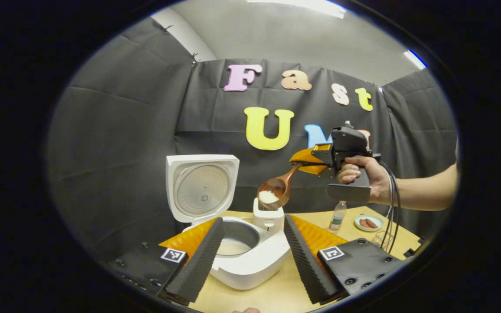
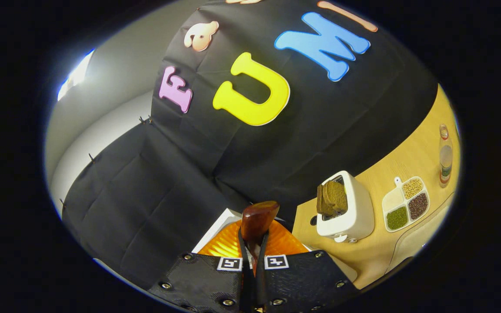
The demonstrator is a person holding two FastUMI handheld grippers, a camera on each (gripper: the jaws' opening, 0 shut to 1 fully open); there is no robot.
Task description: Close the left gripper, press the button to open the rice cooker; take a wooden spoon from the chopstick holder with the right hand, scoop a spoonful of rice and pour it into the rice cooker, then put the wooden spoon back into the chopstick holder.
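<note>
Holding the right gripper [image 1: 299, 163] raised over the table [image 1: 276, 295], hand [image 1: 365, 176] wrapped round its grip, forearm reaching in level from the right. Clamping the wooden spoon [image 1: 276, 189] by its handle between both fingers; bowl tilted down-left, carrying white rice [image 1: 268, 196], hanging above the toaster [image 1: 268, 216] behind the rice cooker [image 1: 250, 261]. Standing wide open, left gripper [image 1: 252, 254], fingers straddling the cooker's pot, gripping nothing. Standing upright, cooker lid [image 1: 202, 186]. Counting: 1 rice cooker, 1 spoon, 1 toaster with 2 bread slices [image 2: 332, 198], 1 bottle [image 1: 339, 215], 1 small plate [image 1: 369, 222], 1 grain tray [image 2: 406, 203] with 4 compartments.
</note>
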